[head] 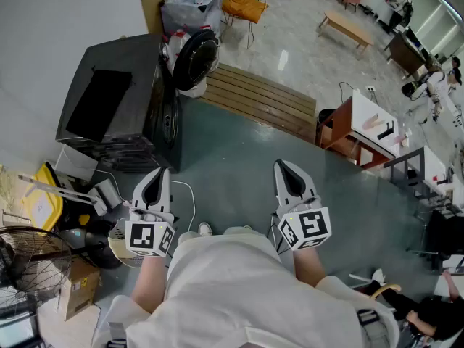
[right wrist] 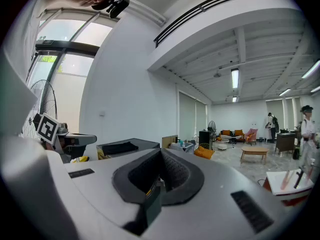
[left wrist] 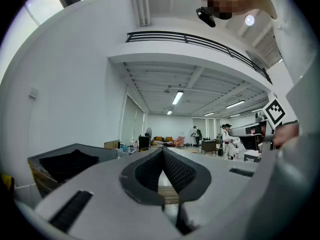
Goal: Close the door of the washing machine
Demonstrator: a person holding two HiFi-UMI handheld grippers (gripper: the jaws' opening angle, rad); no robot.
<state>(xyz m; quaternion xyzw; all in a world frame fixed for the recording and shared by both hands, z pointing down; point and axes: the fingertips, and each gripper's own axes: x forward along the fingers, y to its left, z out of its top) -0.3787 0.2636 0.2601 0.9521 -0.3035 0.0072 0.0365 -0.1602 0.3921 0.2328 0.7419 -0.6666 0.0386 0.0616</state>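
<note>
Grey-green floor (head: 232, 158) lies open ahead of you. Your left gripper (head: 159, 174) and right gripper (head: 283, 168) are both pinched fully together on nothing, side by side, pointing forward. Ahead and left of the left gripper stands the dark washing machine (head: 109, 107), its front facing right. Its round door (head: 197, 58) stands upright, swung wide open at the far corner. A slatted wooden platform (head: 261, 101) borders the floor just right of the door, and a fan (head: 29, 256) crowds your left.

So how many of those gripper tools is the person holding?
2. The left gripper is nearer the washing machine; the right gripper is alongside, to its right. No others show.
</note>
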